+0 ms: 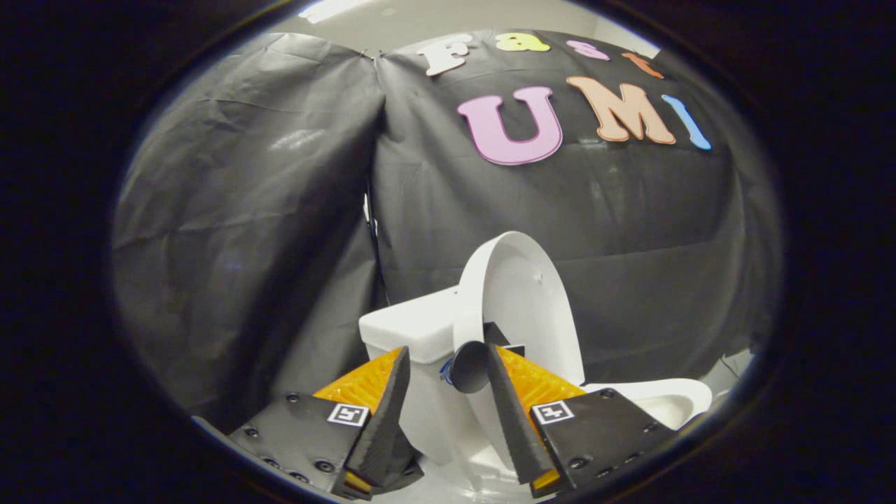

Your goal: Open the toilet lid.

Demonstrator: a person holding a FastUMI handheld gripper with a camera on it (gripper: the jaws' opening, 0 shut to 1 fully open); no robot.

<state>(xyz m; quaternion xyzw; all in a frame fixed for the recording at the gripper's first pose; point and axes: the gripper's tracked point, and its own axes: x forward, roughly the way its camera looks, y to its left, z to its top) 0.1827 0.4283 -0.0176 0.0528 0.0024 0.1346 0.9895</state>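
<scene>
A white toilet stands against the booth's black cloth wall. Its lid (pixel 518 301) is raised, standing nearly upright and edge-on in front of the white tank (pixel 413 325). A dark round tab (pixel 467 367) with a small blue bit sits at the lid's lower rim. My gripper (pixel 446 353) is open, its fingers spread apart. The tab and the lid's rim lie in the gap, right against the inner side of the right fingertip (pixel 498 371). The left fingertip (pixel 397 367) stands apart from the lid, in front of the tank. The seat and bowl rim (pixel 675 399) show beyond the right finger.
Black cloth (pixel 266 210) hangs close behind and to the left of the toilet, with a seam between two panels just left of the tank. A strip of pale floor (pixel 735 367) shows to the right of the bowl.
</scene>
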